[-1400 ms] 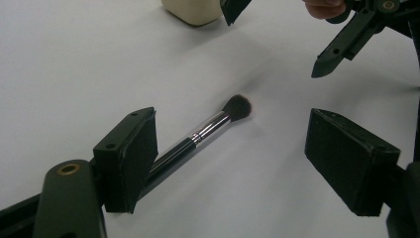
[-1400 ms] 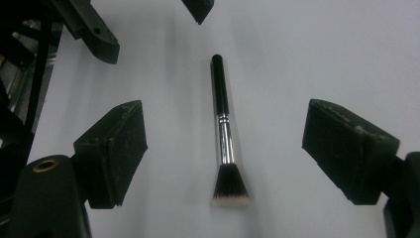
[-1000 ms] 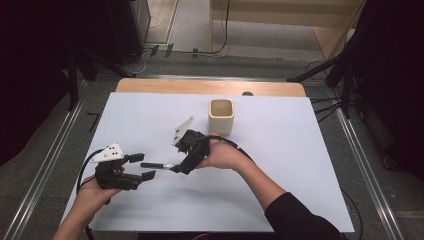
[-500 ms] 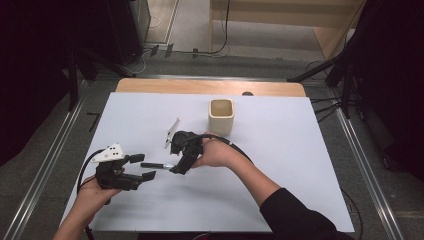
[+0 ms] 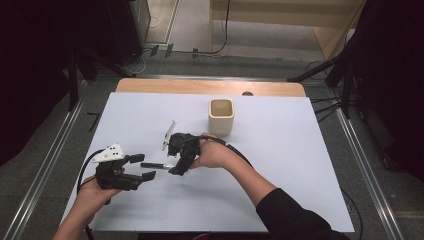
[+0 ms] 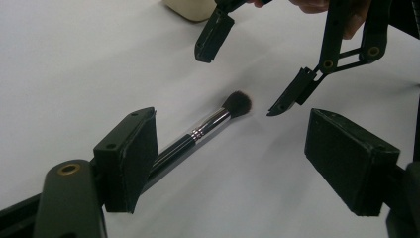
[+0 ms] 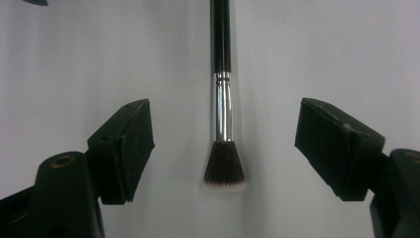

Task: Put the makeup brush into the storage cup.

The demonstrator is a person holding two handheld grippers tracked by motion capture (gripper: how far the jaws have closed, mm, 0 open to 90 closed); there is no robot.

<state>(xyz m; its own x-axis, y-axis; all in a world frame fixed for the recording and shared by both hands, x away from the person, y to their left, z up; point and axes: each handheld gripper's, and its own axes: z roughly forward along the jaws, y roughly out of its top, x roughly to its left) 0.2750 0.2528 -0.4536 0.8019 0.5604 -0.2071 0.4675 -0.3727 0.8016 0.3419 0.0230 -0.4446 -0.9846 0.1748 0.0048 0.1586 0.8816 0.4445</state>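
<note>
Both grippers sit low over the big white table point(image 5: 280, 165), and a makeup brush point(image 5: 156, 165) lies flat on the table between them.

First the table. It is wide and pale, with a strip of wood along its far edge. A cream cup point(image 5: 221, 116) stands on it near the far side, well apart from the brush. The cup is square with round corners, and it stands upright.

Next, the right gripper point(image 5: 176, 159). A hand holds it just beside the brush, and it tips down toward the hairy end. Its jaws are spread wide and have just been closing a little. In the right gripper view the brush point(image 7: 222, 99) lies on the table in the gap between the two black jaws, and neither jaw touches it. The gripper is not holding anything.

Then the left gripper point(image 5: 141, 167). Another hand holds it near the front left of the table, at the handle end of the brush. Its jaws are spread wide too, and nothing is pinched between them. In the left gripper view the handle of the brush point(image 6: 208, 126) runs off behind one jaw.

Last, the brush. It has a thin black handle, a shiny silver band and a small dark tuft with pale tips.
</note>
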